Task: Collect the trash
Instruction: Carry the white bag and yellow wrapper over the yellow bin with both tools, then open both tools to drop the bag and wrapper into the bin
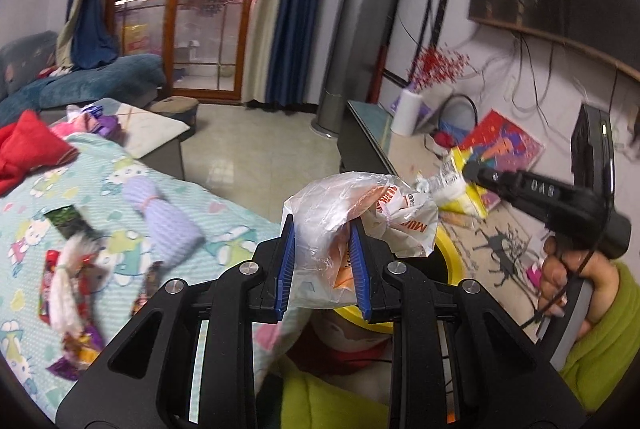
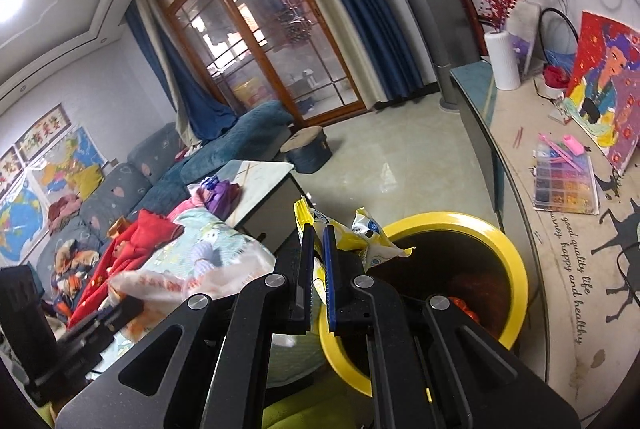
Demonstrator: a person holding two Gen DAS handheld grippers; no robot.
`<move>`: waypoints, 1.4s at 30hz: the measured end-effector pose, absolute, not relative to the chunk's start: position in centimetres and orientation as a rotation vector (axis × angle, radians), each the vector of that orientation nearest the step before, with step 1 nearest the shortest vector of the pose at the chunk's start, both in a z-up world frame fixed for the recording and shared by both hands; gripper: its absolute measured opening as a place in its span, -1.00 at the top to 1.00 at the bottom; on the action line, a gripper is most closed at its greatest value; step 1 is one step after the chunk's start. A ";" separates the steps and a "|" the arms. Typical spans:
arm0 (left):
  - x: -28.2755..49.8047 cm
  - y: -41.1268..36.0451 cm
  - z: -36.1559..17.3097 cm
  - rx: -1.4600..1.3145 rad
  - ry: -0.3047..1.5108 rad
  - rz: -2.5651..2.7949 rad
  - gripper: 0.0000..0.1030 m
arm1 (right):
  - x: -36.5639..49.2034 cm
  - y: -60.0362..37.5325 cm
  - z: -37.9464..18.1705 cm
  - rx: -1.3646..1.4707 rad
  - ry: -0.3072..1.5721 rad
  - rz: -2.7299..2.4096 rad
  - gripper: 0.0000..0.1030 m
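My left gripper [image 1: 322,229] is shut on a crumpled clear and white plastic bag with orange print [image 1: 352,205], held above the yellow bin [image 1: 450,249]. My right gripper [image 2: 318,233] is shut on a yellow snack wrapper [image 2: 360,237], held at the left rim of the yellow bin [image 2: 508,253], which has a dark inside with red trash. In the left wrist view the right gripper [image 1: 468,171] holds the yellow wrapper [image 1: 460,189] just beyond the bag. The left gripper with its bag [image 2: 192,281] shows at the lower left of the right wrist view.
Several wrappers [image 1: 68,293] and a purple rolled cloth [image 1: 164,209] lie on the Hello Kitty sheet [image 1: 224,225]. A red garment [image 1: 28,145] lies at its far end. A counter [image 2: 520,133] on the right holds a paper roll [image 2: 502,57], a bead box [image 2: 564,181] and a painting [image 2: 604,85].
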State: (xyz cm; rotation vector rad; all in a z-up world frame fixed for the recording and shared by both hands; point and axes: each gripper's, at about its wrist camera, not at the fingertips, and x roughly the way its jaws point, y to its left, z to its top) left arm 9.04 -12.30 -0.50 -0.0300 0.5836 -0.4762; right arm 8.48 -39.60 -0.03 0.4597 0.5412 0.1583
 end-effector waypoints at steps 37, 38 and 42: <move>13.3 -22.4 -10.8 0.159 0.810 -0.553 0.35 | 13.3 -46.2 -10.0 0.701 0.787 0.045 0.27; 13.4 -22.4 -11.0 0.155 0.810 -0.554 0.27 | 13.3 -46.3 -10.1 0.711 0.790 0.040 0.20; 13.3 -22.2 -11.1 0.116 0.811 -0.571 -0.16 | 13.1 -46.2 -10.1 0.679 0.796 0.004 0.13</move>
